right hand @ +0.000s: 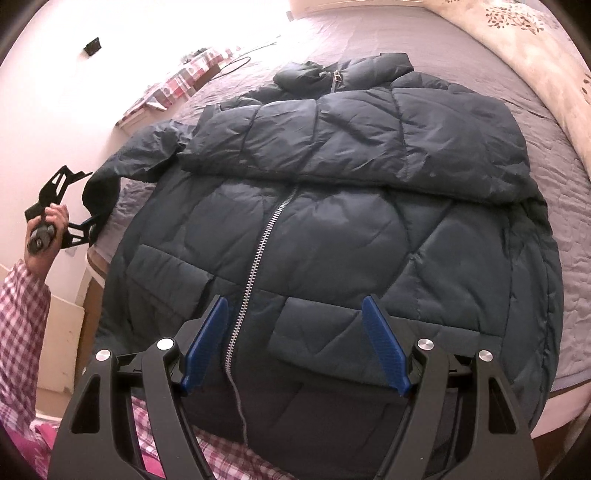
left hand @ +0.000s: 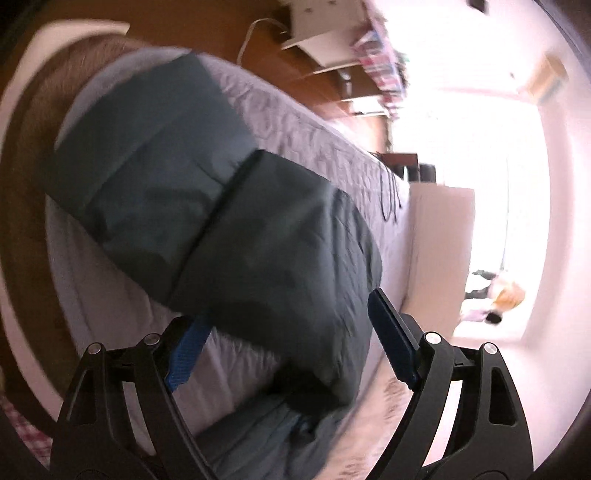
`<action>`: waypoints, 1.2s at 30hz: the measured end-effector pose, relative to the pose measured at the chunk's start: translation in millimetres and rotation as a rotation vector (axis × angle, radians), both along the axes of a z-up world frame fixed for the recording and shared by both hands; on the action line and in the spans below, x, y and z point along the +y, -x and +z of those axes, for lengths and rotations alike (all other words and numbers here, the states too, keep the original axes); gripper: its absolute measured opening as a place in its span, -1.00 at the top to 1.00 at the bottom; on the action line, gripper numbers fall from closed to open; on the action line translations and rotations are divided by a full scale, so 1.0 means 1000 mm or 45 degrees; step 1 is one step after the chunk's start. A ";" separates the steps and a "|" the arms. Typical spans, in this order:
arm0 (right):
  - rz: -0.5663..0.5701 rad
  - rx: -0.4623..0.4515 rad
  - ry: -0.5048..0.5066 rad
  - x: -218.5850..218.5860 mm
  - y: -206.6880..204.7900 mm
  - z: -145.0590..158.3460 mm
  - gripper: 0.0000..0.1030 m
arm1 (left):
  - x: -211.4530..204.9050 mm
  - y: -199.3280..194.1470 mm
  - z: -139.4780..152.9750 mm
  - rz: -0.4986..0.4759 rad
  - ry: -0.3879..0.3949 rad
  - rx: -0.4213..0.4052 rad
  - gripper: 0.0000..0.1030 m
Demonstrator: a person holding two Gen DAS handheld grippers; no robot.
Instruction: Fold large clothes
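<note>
Jacket (right hand: 332, 221) lies on bed (right hand: 535, 122), one sleeve folded across; left gripper (left hand: 291, 332) and right gripper (right hand: 295, 332) gape empty. Pinch the nine-o'clock sleeve (right hand: 147, 147) cuff, fold flat.

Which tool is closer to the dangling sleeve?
Left. The left tool, jaws open, is right at the sleeve cuff beside the bed. The right tool hovers open over the jacket's zipper near the hem.

Bright window (left hand: 480, 155) beside bed (right hand: 554, 177), wooden floor (left hand: 207, 22).
</note>
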State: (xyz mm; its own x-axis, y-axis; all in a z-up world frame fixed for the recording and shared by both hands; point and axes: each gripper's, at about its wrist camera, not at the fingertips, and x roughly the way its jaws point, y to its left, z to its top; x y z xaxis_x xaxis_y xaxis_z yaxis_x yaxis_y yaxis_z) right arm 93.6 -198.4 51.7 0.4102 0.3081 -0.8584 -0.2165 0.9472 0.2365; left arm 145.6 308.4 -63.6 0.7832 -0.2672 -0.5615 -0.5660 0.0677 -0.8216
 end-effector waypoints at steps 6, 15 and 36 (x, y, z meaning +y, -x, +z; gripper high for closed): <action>-0.015 -0.006 -0.003 -0.003 0.001 0.000 -0.43 | 0.013 -0.011 -0.013 0.045 0.005 0.042 0.88; -0.120 -0.088 -0.052 -0.039 0.008 0.014 -0.43 | -0.064 -0.047 0.144 -0.135 -0.772 -0.196 0.92; -0.336 -0.141 -0.193 -0.116 0.022 0.019 -0.43 | -0.399 -0.053 0.088 -1.625 -1.309 -0.312 -0.29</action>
